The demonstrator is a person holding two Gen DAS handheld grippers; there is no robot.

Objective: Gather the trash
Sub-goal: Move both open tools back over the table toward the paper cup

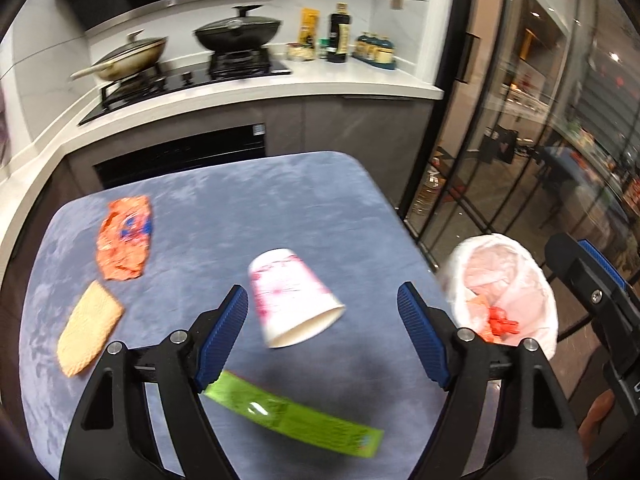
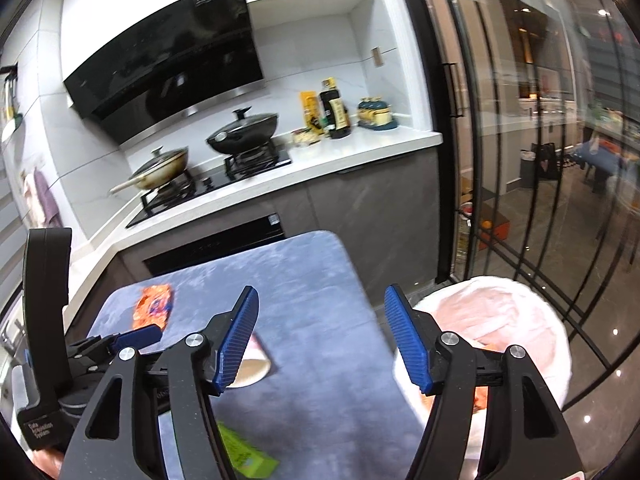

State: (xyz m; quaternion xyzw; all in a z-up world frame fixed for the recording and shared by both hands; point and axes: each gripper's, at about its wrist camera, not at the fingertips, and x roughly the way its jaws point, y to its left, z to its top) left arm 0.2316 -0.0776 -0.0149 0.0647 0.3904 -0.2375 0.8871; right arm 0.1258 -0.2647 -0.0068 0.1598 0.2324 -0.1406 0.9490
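Observation:
A pink-printed paper cup [image 1: 290,296] lies on its side on the blue-grey table [image 1: 256,208]. My left gripper [image 1: 322,334] is open above the table, the cup between and just beyond its fingers. A green wrapper [image 1: 296,414] lies under it. An orange wrapper [image 1: 126,238] and a tan waffle-like piece [image 1: 88,328] lie at the left. A bin with a white bag [image 1: 504,292] stands off the table's right edge, red and orange trash inside. My right gripper [image 2: 322,340] is open and empty over the table's right edge, next to the bin [image 2: 500,320].
A kitchen counter [image 1: 320,84] with a stove, two lidded pans [image 1: 236,32] and bottles runs behind the table. Glass sliding doors [image 1: 520,140] stand at the right. The left gripper's body [image 2: 48,320] shows at the left of the right wrist view.

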